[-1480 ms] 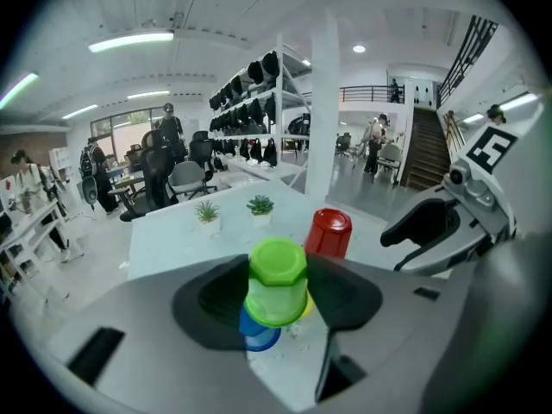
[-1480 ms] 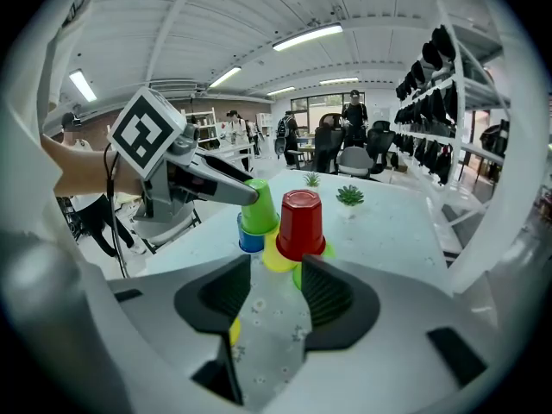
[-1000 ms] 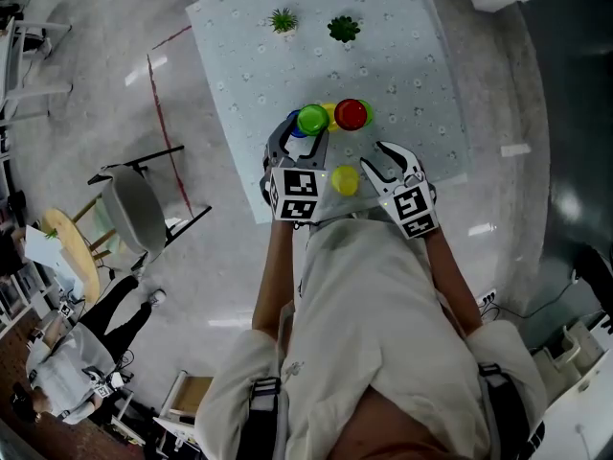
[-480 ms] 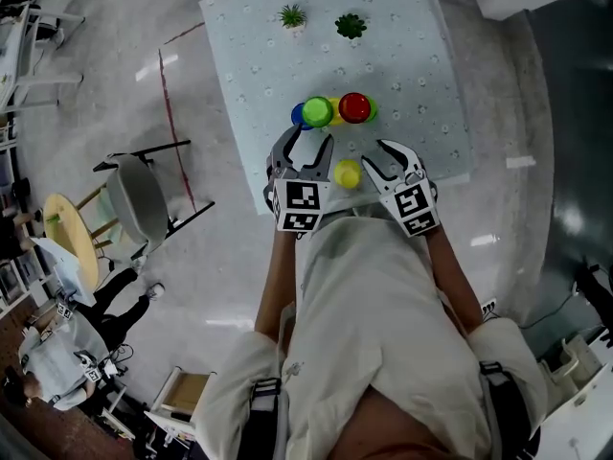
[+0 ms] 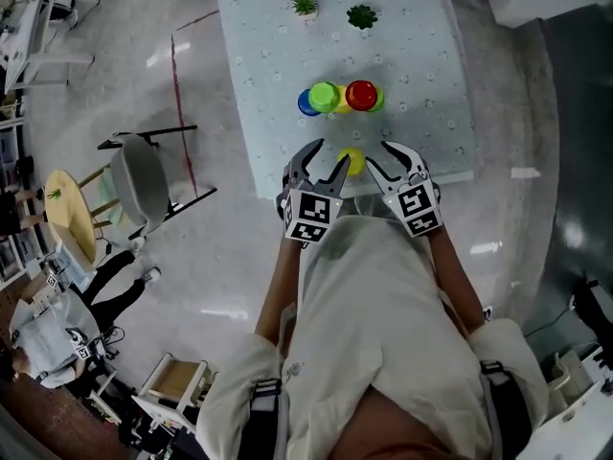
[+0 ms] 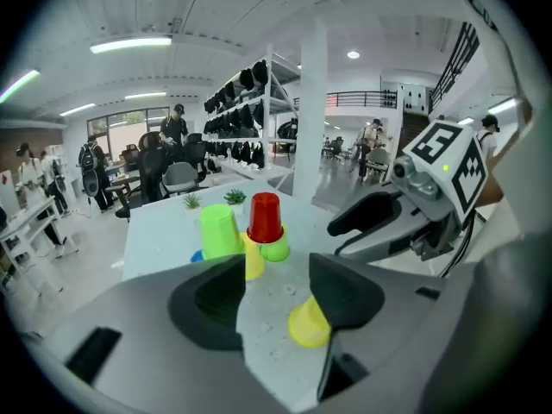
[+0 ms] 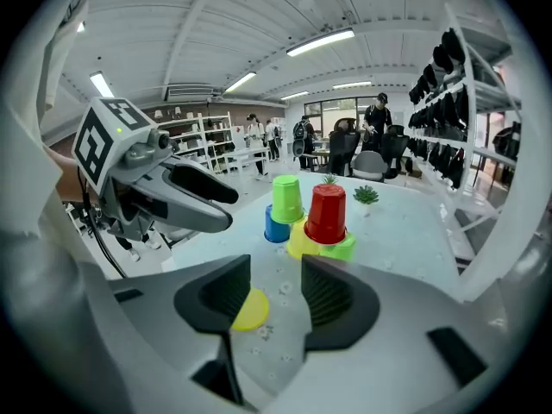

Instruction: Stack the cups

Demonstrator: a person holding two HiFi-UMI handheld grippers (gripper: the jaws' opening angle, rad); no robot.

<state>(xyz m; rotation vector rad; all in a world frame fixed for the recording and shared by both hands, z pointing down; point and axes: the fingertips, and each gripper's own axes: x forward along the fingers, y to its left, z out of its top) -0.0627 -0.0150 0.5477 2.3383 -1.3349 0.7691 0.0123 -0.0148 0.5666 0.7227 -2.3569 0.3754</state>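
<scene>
Black-padded left tongs are standing wide apart with nothing between the pads, and the right tongs are gaping a little narrower, also empty. Both are hovering side by side over the near edge of the bench. A lone yellow cup is sitting on the cloth between them, touched by neither. Each gripper view is showing it partly behind an inner pad rather than in the gap. Farther along the bench, well apart from the tongs, a cluster of cups is standing. A green cup is sitting on a blue cup. A red cup is resting atop another yellow cup and a light green cup. Two small potted plants are standing at the far end.
</scene>
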